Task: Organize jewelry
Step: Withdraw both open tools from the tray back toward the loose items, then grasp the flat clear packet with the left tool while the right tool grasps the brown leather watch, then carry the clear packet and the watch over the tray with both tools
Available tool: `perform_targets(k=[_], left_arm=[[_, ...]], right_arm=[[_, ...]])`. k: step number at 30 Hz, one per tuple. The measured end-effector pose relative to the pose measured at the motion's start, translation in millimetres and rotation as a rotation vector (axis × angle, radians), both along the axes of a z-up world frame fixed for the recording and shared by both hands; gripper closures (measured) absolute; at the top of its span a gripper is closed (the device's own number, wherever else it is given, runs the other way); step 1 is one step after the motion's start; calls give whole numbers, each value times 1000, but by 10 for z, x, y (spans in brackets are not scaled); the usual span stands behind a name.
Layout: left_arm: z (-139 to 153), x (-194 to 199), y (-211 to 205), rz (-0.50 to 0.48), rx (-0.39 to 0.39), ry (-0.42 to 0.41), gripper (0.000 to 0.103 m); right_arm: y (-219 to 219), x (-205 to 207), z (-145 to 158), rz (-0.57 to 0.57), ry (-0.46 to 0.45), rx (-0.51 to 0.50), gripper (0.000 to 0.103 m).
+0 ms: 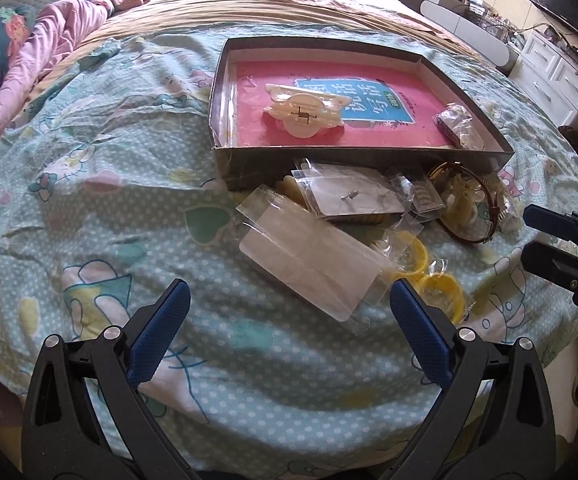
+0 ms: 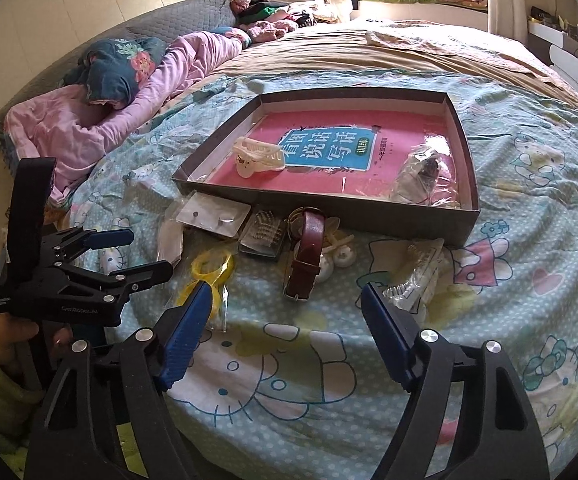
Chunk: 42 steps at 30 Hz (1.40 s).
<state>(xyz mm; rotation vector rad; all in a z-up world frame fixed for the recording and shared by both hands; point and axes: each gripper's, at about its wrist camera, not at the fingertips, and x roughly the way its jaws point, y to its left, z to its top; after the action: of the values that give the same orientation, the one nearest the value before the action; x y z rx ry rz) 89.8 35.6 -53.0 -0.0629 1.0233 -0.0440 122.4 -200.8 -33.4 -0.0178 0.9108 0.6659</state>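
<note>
A shallow dark box (image 1: 369,157) (image 2: 471,144) lies on the bed, lined with a pink book. In it are a white hair claw (image 1: 307,110) (image 2: 259,157) and a bagged item (image 1: 459,124) (image 2: 421,176). In front of the box lies a pile: an earring card in a bag (image 1: 351,196) (image 2: 215,214), a clear empty bag (image 1: 313,264), yellow rings in a bag (image 1: 429,276) (image 2: 213,272), a brown-strap watch (image 2: 307,256) (image 1: 469,204), a bagged comb clip (image 2: 413,276). My left gripper (image 1: 289,304) (image 2: 129,252) is open and empty near the clear bag. My right gripper (image 2: 285,308) (image 1: 541,236) is open and empty near the watch.
The bed has a teal cartoon-print sheet (image 1: 89,208) (image 2: 529,280). A pink quilt (image 2: 89,120) and pillows lie at the far left. White drawers (image 1: 553,68) and a TV stand to the right of the bed.
</note>
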Motion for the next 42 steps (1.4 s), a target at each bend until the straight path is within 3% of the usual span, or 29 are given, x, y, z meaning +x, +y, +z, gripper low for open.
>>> perform_targets(k=[7,14,28,37,42], left_arm=[[-62,63,43,-2,-36,22,10],[-71,137,54,-21,-42,13,10],[-129,323,116,-37,-69,-6,10],[-27,215,123,-35,-60,-49,25],[106,105,180,-13,-72,-88,25]], right_arm=[[54,129,-154,-1,64,21,69],[117,221,-224,-2,78,24,84],[215,214,15,92,-22,81,89],[173,189,173,102,-61,114,89],[131,179,261,96,-81,129,89]])
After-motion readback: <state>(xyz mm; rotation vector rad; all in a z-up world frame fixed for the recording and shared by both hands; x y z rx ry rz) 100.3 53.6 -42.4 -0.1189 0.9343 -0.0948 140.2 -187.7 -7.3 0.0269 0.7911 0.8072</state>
